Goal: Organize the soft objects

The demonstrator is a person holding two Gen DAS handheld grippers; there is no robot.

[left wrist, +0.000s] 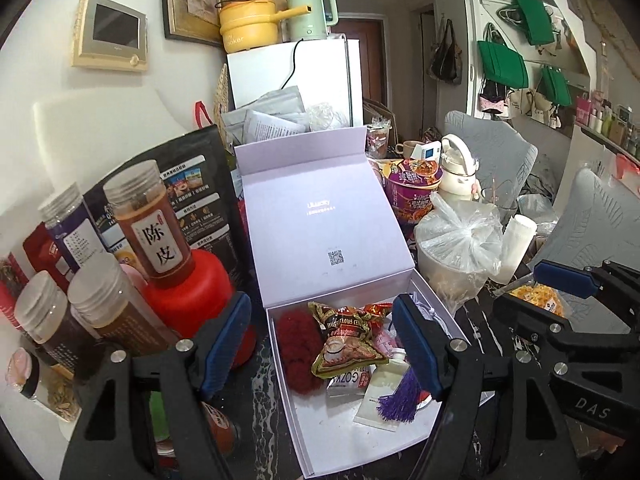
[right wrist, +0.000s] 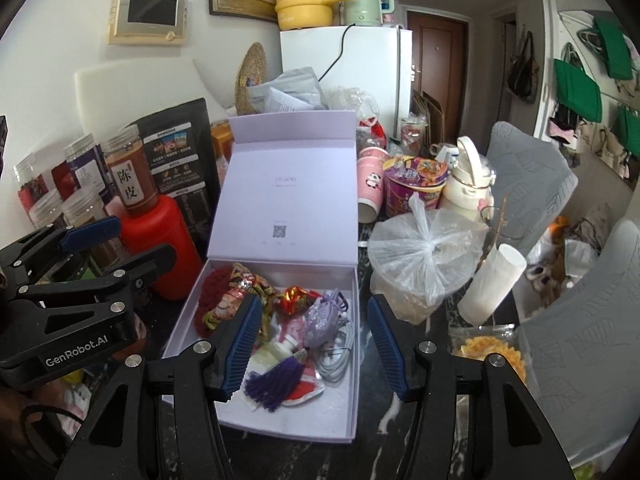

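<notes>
A lilac box (right wrist: 352,364) stands on a crowded table, lid up, holding a red fuzzy pad (left wrist: 296,344), a snack bag (left wrist: 344,340), a purple pouch (right wrist: 324,316), a tassel (right wrist: 276,380) and a white cable (right wrist: 340,356). Above it, the left gripper (left wrist: 320,344) and right gripper (right wrist: 316,344) hang with jaws apart, holding nothing.

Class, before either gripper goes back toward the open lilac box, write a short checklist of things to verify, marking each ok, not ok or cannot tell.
1. Box lid standing open: ok.
2. Left gripper jaws empty: ok.
3. Right gripper jaws empty: ok.
4. Red fluffy item inside the box: ok.
5. Purple tassel inside the box: ok.
6. Soft things remaining outside the box: cannot tell, the table is too cluttered.
</notes>
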